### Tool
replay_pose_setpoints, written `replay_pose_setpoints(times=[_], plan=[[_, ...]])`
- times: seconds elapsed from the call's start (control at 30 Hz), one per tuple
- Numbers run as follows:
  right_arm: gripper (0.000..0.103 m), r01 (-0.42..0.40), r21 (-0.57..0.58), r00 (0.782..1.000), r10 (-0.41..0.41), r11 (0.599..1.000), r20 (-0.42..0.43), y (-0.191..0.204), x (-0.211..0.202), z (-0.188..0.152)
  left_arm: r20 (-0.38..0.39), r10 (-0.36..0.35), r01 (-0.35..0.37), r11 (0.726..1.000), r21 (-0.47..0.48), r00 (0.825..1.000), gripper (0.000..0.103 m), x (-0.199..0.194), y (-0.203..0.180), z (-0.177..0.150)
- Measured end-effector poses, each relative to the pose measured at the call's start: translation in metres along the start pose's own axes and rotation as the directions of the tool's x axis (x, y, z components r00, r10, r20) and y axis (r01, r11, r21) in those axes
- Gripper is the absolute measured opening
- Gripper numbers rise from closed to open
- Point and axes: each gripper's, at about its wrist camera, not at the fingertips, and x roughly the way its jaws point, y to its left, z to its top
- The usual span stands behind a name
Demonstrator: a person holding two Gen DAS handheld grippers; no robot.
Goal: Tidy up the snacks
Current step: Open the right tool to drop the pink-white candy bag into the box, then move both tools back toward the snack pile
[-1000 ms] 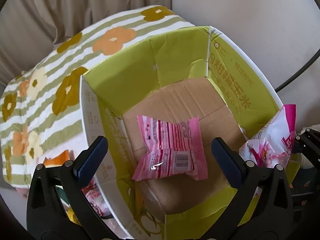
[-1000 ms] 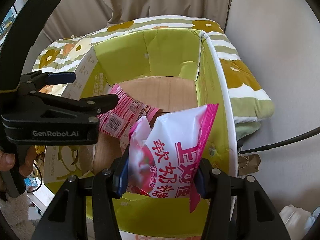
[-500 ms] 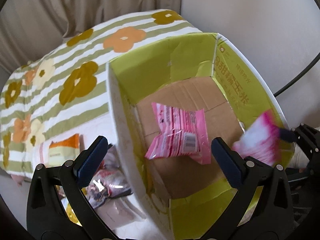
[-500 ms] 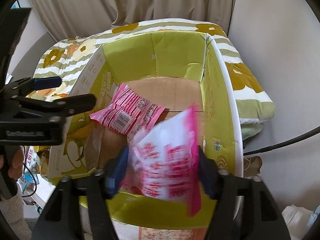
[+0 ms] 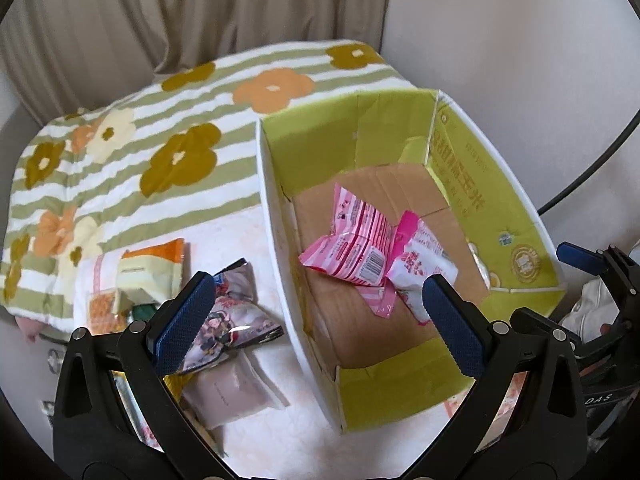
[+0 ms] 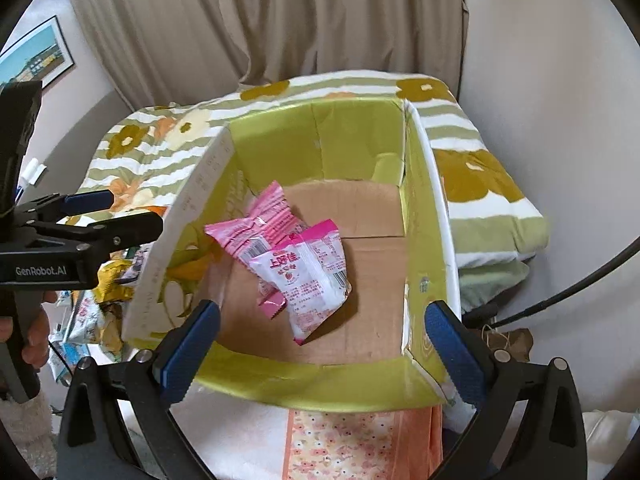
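Note:
A green cardboard box [image 5: 516, 216] [image 6: 360, 144] stands open on the bed. Two snack packets lie on its brown floor: a pink striped one [image 5: 352, 236] [image 6: 256, 228] and a white and pink one [image 5: 420, 264] [image 6: 312, 276] leaning on it. My left gripper [image 5: 320, 320] is open and empty, above the box's left wall; it shows at the left of the right wrist view [image 6: 116, 216]. My right gripper [image 6: 320, 344] is open and empty over the box's near edge; part of it shows at the right of the left wrist view [image 5: 592, 264]. More packets lie left of the box: an anime-print one [image 5: 228, 316], a pale plain one [image 5: 232, 392], an orange and cream one [image 5: 152, 268].
A green striped flowered blanket [image 5: 132, 140] [image 6: 480, 176] covers the bed behind and beside the box. Curtains [image 6: 280, 20] and a wall lie beyond. A black cable [image 6: 580, 288] runs at the right. A peach floral cloth [image 6: 360, 440] lies below the box's near wall.
My right gripper opened and the white and pink packet dropped into the box onto the striped one. My left gripper moved left, bringing the loose packets into view.

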Motion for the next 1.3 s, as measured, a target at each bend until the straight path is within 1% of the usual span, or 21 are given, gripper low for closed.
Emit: replay_pose_setpoints(times=[0.1, 0.17, 0.3, 0.4, 0.5, 0.63, 0.73, 0.87, 0.97, 1.1, 1.17, 1.3], plan=[[0.102, -0.004, -0.024, 1.0, 0.005, 1.0, 0.01, 0.006, -0.009, 0.001, 0.027, 0.009, -0.008, 0.999, -0.032, 1.0, 0.102, -0.019, 0.002, -0.007], [0.102, -0.03, -0.035, 0.999, 0.031, 0.999, 0.024, 0.009, -0.015, 0.002, 0.042, 0.024, -0.021, 0.998, -0.052, 0.999, 0.102, -0.031, 0.005, -0.014], [0.102, -0.083, -0.076, 0.995, 0.087, 0.994, 0.056, 0.021, -0.026, 0.001, 0.062, 0.071, -0.065, 0.993, -0.104, 0.996, 0.102, -0.054, 0.014, -0.031], [0.102, -0.12, -0.112, 0.989, 0.128, 0.986, 0.072, 0.032, -0.033, 0.003, 0.066, 0.117, -0.106, 0.982, -0.156, 0.991, 0.102, -0.072, 0.027, -0.05], [0.102, -0.181, -0.155, 0.976, 0.196, 0.971, 0.09, 0.05, -0.04, 0.002, 0.064, 0.167, -0.15, 0.965, -0.216, 0.984, 0.102, -0.09, 0.045, -0.072], [0.102, -0.237, -0.199, 0.963, 0.257, 0.951, 0.082, 0.075, -0.041, -0.001, 0.05, 0.207, -0.183, 0.936, -0.3, 0.977, 0.102, -0.105, 0.073, -0.099], [0.102, -0.256, -0.232, 0.958, 0.279, 0.938, 0.069, 0.095, -0.039, -0.004, 0.039, 0.238, -0.208, 0.908, -0.364, 0.97, 0.102, -0.117, 0.098, -0.121], [0.102, -0.273, -0.273, 0.951, 0.301, 0.923, 0.066, 0.124, -0.036, -0.008, 0.025, 0.262, -0.229, 0.882, -0.411, 0.965, 0.102, -0.129, 0.13, -0.144], [0.102, -0.287, -0.286, 0.949, 0.312, 0.914, 0.044, 0.149, -0.029, -0.012, 0.008, 0.269, -0.24, 0.872, -0.427, 0.963, 0.102, -0.132, 0.157, -0.158], [0.102, -0.289, -0.287, 0.952, 0.305, 0.913, 0.011, 0.184, -0.012, -0.019, -0.02, 0.251, -0.235, 0.872, -0.43, 0.968, 0.102, -0.131, 0.194, -0.172], [0.102, -0.293, -0.272, 0.954, 0.3, 0.917, -0.015, 0.204, -0.001, -0.024, -0.037, 0.225, -0.219, 0.876, -0.43, 0.974, 0.102, -0.129, 0.217, -0.181], [0.102, -0.294, -0.26, 0.955, 0.291, 0.92, -0.05, 0.236, 0.016, -0.036, -0.062, 0.159, -0.17, 0.895, -0.412, 0.985, 0.102, -0.121, 0.259, -0.195]])
